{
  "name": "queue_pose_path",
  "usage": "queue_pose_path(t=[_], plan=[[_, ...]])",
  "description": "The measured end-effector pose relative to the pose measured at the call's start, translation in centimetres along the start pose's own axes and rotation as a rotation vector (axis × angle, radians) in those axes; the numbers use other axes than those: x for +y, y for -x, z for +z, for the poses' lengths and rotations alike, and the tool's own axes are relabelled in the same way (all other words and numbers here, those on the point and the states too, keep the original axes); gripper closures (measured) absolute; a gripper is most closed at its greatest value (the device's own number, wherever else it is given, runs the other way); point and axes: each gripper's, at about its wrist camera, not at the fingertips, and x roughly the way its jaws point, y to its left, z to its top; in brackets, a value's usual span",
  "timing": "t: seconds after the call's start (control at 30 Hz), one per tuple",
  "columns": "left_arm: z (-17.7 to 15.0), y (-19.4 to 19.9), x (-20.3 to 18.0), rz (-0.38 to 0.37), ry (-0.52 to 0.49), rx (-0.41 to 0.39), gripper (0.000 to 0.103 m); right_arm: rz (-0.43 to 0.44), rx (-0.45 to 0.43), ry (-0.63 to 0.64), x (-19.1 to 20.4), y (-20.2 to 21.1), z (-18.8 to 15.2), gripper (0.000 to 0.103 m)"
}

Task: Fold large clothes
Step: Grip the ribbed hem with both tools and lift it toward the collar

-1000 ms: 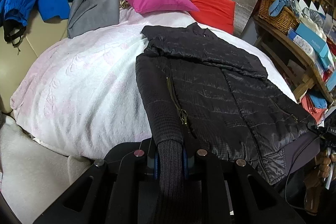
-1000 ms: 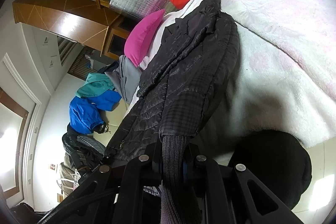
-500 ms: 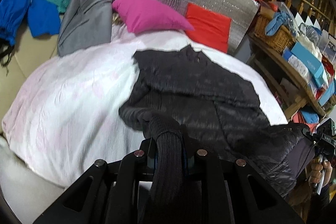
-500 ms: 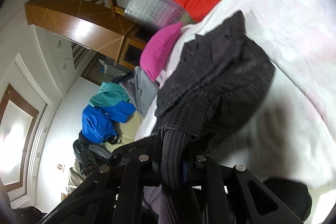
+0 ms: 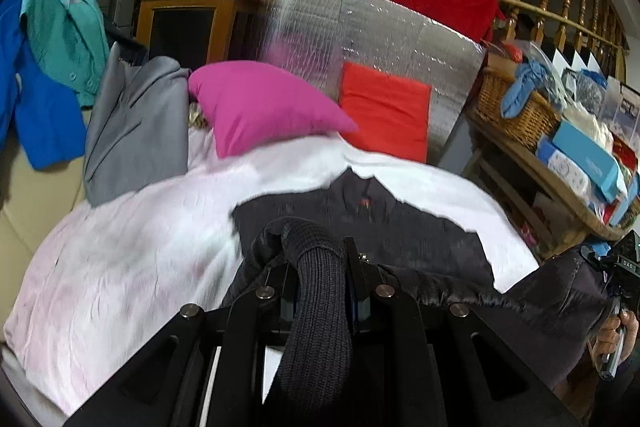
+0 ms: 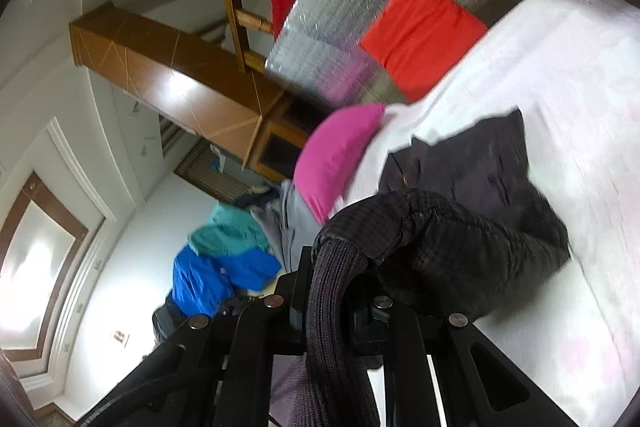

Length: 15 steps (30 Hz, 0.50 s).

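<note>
The jacket [image 5: 400, 227] lies on the white blanket [image 5: 120, 267], collar toward the pink pillow [image 5: 260, 107] and red pillow [image 5: 384, 115], while its lower part is lifted off the bed. We have our left gripper [image 5: 320, 283] closed tight on the ribbed knit hem [image 5: 316, 307], which runs between the fingers and hangs down past the camera. Our right gripper [image 6: 336, 303] is likewise clamped on a ribbed knit band [image 6: 332, 327] at the jacket's other bottom corner, with the quilted body bunched just ahead of it.

We judge the jacket soft and fairly light for its bulk, puffy and springy, so a fold will want to loft back open unless pressed flat. The shiny quilted shell looks slippery; the knit hem gives better purchase, so we think it the right place to hold. The span sagging between our two grips suggests we should keep the corners apart and level, and lay the hem toward the collar. The zipper side cannot be made out here because of blur.
</note>
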Motion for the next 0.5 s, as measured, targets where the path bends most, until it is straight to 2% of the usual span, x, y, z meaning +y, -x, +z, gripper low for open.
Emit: queue_pose_path(t=[0.3, 0.5], plan=[[6.1, -7.5, 0.9, 0.057, 0.027, -0.025, 0.085, -0.037, -0.068, 0.001, -0.3, -7.0, 8.0, 0.090], [8.5, -14.7, 2.4, 0.116, 0.050, 0.030, 0.085, -0.128, -0.067, -0.026, -3.3, -12.2, 12.6, 0.090]])
